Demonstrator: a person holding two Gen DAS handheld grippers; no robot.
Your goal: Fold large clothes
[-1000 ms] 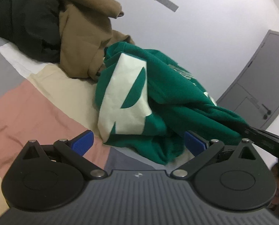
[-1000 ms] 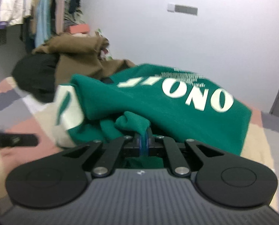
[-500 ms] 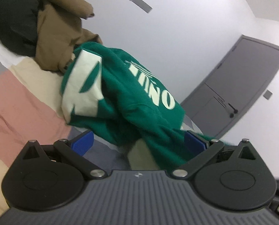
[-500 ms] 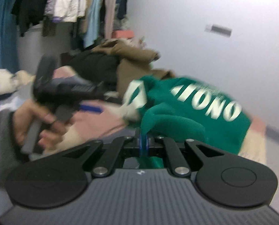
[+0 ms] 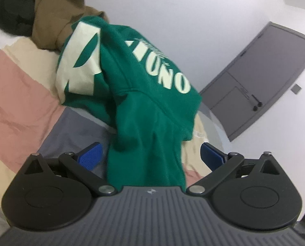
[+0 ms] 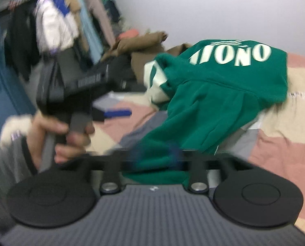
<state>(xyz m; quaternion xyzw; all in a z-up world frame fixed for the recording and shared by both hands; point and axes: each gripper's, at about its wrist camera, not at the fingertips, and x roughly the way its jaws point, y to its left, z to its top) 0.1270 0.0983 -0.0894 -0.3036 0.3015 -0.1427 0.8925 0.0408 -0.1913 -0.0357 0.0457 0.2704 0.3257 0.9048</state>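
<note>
Two grippers were in play over a bed (image 5: pixel 19 86) covered in a patchwork of pink, beige and grey. At the far left of the right wrist view, a rail of hanging clothes (image 6: pixel 56 24) stood blurred behind the person's left hand (image 6: pixel 60 135), which held the handle of the left gripper (image 5: pixel 150 153). That gripper's blue fingers (image 5: pixel 90 153) stood wide apart, clamped on nothing, with a hanging length of the green sweatshirt (image 5: pixel 144 106) passing between them without touching either pad. This placement suggested readiness to take a new hold.

Further left in the left wrist view, a brown garment (image 5: pixel 54 18) and a black garment (image 5: pixel 7 2) lay heaped at the head of the bed, apparently awaiting their turn.

At centre, the green sweatshirt sat bunched and partly lifted off the bed, its pale lettering (image 6: pixel 234 55) uppermost and a cream panel (image 5: pixel 78 59) turned to the left. It was not yet laid flat; folding was judged to be at an early stage.

Lower centre in the right wrist view, the right gripper (image 6: pixel 155 160) had its jaws opening, with green cloth lying between them, released rather than pinched. Motion blur obscured its fingers.

At right, a grey door (image 5: pixel 265 78) stood closed in a white wall.
</note>
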